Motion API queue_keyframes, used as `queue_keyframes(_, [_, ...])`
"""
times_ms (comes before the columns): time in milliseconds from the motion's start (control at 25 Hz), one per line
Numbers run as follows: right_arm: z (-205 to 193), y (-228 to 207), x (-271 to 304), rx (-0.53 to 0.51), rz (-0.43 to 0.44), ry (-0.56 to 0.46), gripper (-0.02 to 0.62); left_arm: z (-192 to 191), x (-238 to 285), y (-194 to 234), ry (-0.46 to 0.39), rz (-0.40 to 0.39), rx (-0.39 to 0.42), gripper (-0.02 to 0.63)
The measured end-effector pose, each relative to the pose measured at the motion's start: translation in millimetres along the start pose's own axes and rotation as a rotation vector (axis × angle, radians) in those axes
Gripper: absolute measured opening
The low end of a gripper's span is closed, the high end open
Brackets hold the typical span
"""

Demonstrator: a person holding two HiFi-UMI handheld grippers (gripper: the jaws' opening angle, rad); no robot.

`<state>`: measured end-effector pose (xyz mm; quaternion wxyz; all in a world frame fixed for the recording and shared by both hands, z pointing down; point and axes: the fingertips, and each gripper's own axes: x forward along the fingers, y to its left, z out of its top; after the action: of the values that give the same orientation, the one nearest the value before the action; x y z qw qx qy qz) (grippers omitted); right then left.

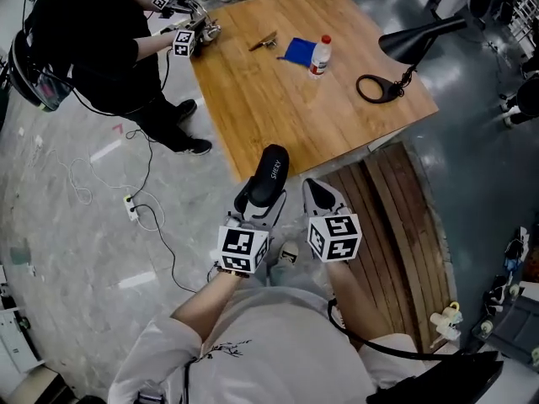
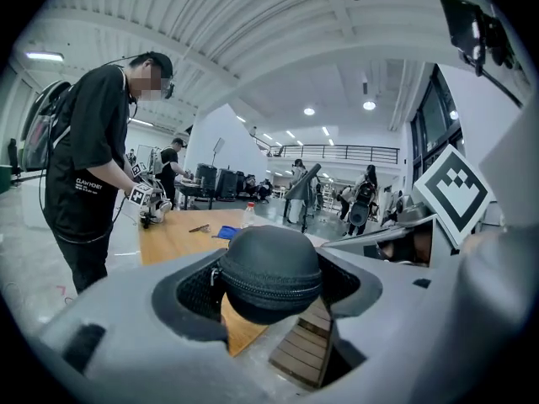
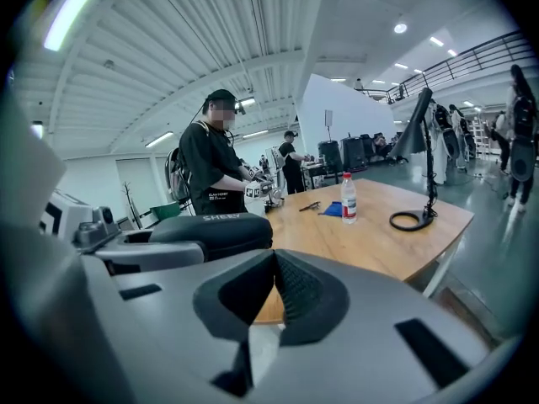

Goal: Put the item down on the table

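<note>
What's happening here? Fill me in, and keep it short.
A person holds a tool in each hand. The left tool is shut on a black zippered case, held in the air at the near edge of the wooden table; it has not been set down yet. The right tool is shut and empty beside it. Farther along the table are a bottle, a blue cloth and a black lamp. A second person works at the far corner.
</note>
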<state>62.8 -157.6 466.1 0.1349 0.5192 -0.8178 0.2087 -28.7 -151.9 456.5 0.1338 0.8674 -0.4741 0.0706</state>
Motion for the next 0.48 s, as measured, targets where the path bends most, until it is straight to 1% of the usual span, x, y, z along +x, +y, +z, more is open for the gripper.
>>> queue_keyframes(160, [-7,-12,27,0.003,-0.016,0.011,0.005,-19,23,14,0.021,0.006,0.017,0.322])
queue_keyframes(320, [-15,-26,58,0.008,-0.016,0.020,0.005,-42,48,34,0.079,0.027,0.024,0.322])
queue_keyframes(480, [-37,-38,93,0.022,-0.005,0.075,0.005,-67,75,53,0.101,0.031,0.020,0.322])
